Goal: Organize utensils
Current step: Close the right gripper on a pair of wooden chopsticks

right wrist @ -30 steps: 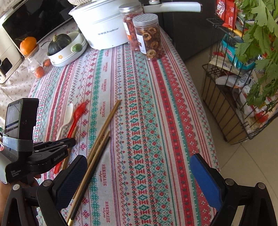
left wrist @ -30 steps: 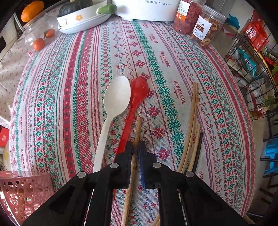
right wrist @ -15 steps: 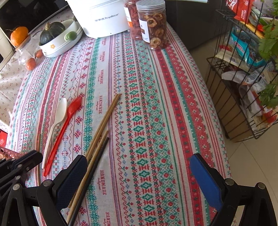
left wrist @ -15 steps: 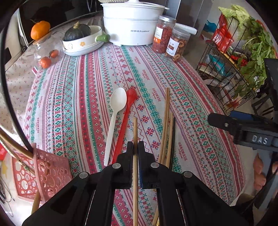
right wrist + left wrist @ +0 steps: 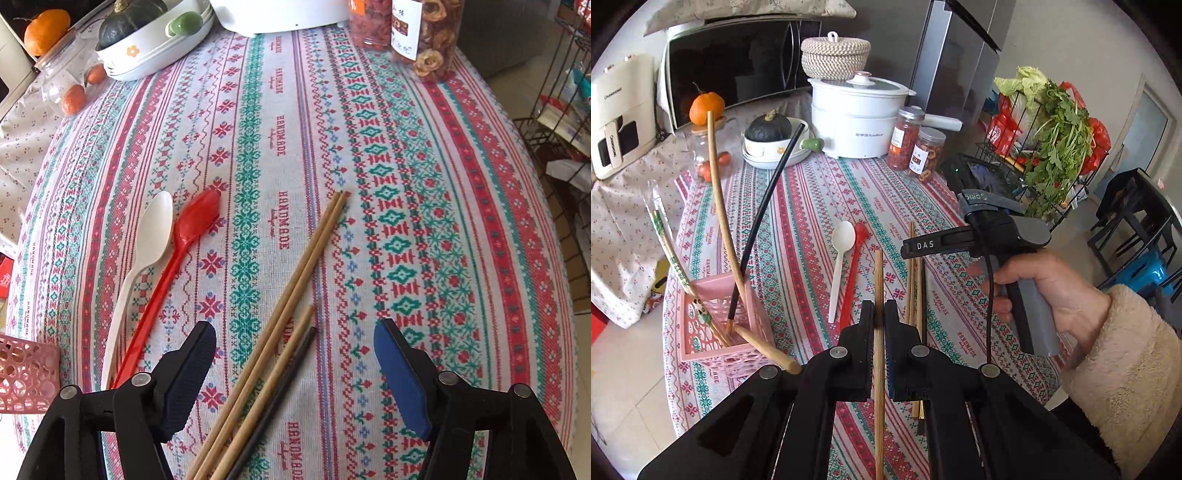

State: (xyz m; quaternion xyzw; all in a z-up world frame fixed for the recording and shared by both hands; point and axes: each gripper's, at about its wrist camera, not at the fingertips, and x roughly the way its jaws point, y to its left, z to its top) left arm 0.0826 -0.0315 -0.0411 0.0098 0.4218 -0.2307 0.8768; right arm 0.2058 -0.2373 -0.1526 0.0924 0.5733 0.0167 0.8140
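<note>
My left gripper [image 5: 879,314] is shut on a wooden chopstick [image 5: 878,280] and holds it raised above the table. A pink perforated basket [image 5: 701,354] at the table's left front edge holds several chopsticks. A white spoon [image 5: 147,251] and a red spoon [image 5: 181,243] lie side by side on the tablecloth. Several wooden chopsticks [image 5: 299,277] and one black chopstick [image 5: 284,384] lie on the cloth. My right gripper [image 5: 295,365] is open and hovers just above these chopsticks, its fingers on either side of them.
A white pot [image 5: 857,118], two jars [image 5: 916,147] and a bowl with a squash [image 5: 772,140] stand at the table's far end. A wire rack with vegetables [image 5: 1052,147] stands to the right. The basket's corner shows in the right wrist view [image 5: 26,376].
My left gripper has lifted the wooden chopstick off the table and pulled back, bringing the basket into view. My right gripper has moved down and forward over the loose chopsticks.
</note>
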